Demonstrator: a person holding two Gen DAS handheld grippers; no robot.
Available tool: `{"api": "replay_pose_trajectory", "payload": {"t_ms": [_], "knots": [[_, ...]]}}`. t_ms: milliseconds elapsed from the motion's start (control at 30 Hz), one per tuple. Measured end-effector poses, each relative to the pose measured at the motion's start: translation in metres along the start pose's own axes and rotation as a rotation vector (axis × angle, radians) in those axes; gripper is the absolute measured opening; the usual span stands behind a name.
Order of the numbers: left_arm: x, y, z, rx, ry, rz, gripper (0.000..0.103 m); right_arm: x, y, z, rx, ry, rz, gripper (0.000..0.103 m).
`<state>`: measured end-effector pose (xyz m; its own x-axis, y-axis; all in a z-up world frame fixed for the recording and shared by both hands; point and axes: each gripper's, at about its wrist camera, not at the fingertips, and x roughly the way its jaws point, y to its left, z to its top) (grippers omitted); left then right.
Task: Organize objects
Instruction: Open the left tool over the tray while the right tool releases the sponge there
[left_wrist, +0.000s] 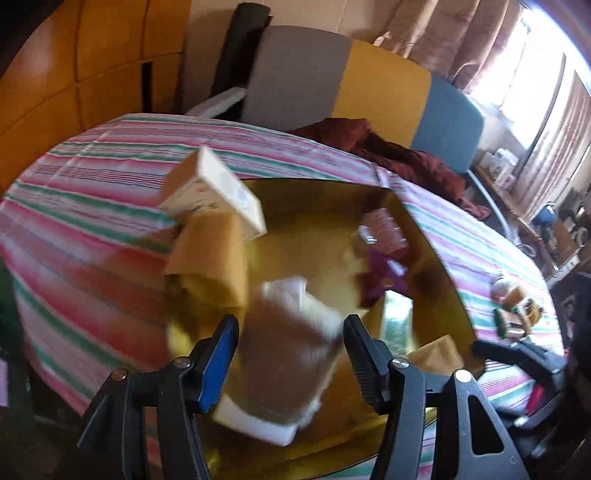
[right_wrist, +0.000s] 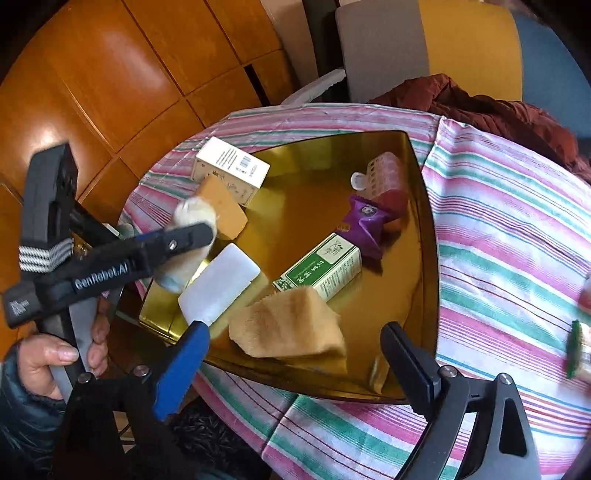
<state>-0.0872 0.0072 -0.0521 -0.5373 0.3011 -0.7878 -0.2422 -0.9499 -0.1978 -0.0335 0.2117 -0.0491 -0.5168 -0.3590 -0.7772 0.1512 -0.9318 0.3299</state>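
Observation:
A gold tray (right_wrist: 421, 280) lies on the striped tablecloth (right_wrist: 498, 229). It holds a white box (right_wrist: 231, 171), an orange block (right_wrist: 223, 210), a white soap bar (right_wrist: 219, 284), a green box (right_wrist: 321, 267), a tan cloth (right_wrist: 291, 325), a purple packet (right_wrist: 364, 223) and a pink roller (right_wrist: 386, 173). My left gripper (left_wrist: 291, 354) is shut on a cream plush roll (left_wrist: 291, 365), seen above the tray's left side in the right wrist view (right_wrist: 188, 240). My right gripper (right_wrist: 295, 363) is open and empty over the tray's near edge.
Small items (left_wrist: 515, 306) lie on the cloth right of the tray. A dark red garment (right_wrist: 480, 107) lies at the table's far edge by a grey, yellow and blue chair back (right_wrist: 424, 48). Wooden cabinets (right_wrist: 129, 74) stand to the left.

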Motion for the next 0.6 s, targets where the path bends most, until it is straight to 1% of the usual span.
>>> {"api": "replay_pose_trajectory", "payload": {"t_ms": [33, 100, 133, 200, 300, 400, 600], "knots": [[-0.004, 0.003, -0.002, 0.0, -0.008, 0.019, 0.063, -0.002, 0.0, 0.0, 0.005, -0.005, 0.002, 0.098], [-0.01, 0.006, -0.005, 0.01, -0.017, 0.038, 0.079, -0.006, -0.001, -0.001, 0.016, -0.015, 0.006, 0.099], [-0.013, 0.006, -0.006, 0.019, -0.023, 0.035, 0.08, -0.008, -0.002, -0.001, 0.021, -0.019, 0.006, 0.099], [-0.021, 0.009, -0.007, 0.01, -0.052, 0.036, 0.08, -0.011, -0.002, -0.003, 0.029, -0.027, 0.007, 0.099], [-0.029, 0.013, -0.005, -0.016, -0.072, 0.06, 0.08, -0.015, -0.001, -0.004, 0.031, -0.037, -0.001, 0.1], [-0.038, 0.009, -0.004, -0.021, -0.101, 0.062, 0.08, -0.017, 0.0, -0.005, 0.031, -0.046, -0.009, 0.102], [-0.057, -0.016, 0.002, 0.026, -0.164, 0.048, 0.08, -0.022, 0.001, -0.007, 0.036, -0.066, -0.035, 0.103]]}}
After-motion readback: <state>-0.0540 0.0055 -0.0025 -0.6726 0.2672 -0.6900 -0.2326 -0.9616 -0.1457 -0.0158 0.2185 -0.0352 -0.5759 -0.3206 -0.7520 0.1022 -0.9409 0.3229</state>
